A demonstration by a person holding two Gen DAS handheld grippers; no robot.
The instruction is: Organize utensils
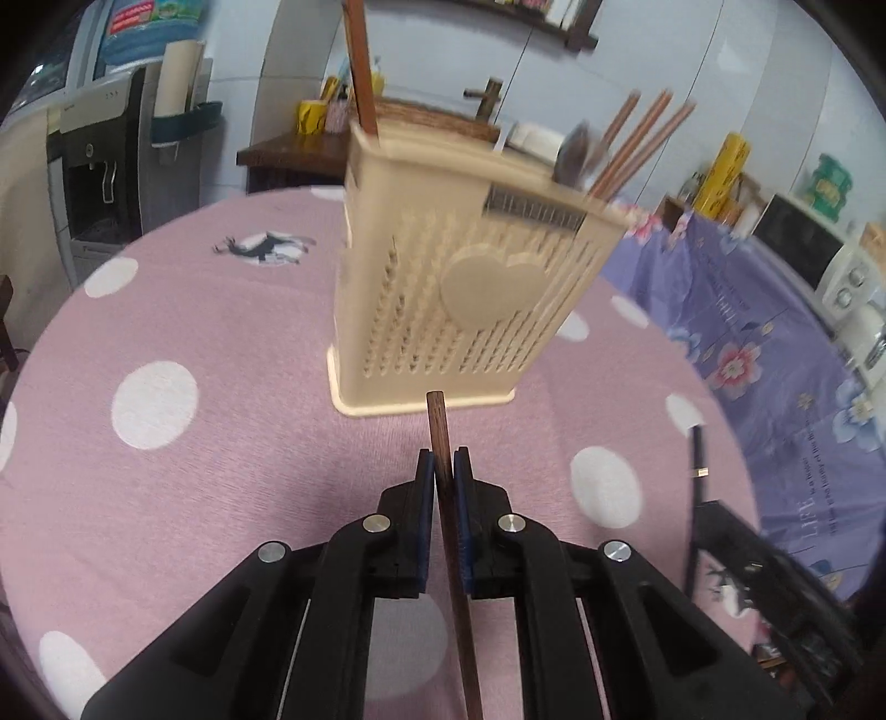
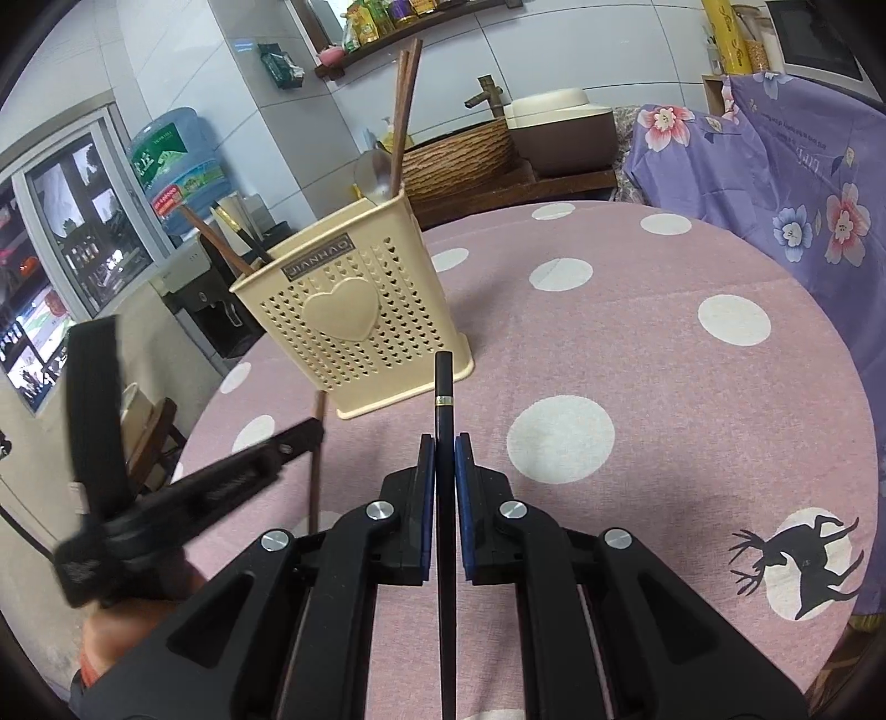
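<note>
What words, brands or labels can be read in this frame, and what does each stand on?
"JIANHAO": grey nameplate on the beige utensil holder, right wrist view; blurred in the left wrist view.
"LIFE": start of a printed line on the purple floral cloth; the rest is too small to read.
Water bottle label: characters too blurred to read.
Shelf packets: print too small to read.

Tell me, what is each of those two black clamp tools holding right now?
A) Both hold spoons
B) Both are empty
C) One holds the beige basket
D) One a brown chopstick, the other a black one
D: the left gripper is shut on a brown chopstick, and the right gripper on a black chopstick with a gold band.
</note>
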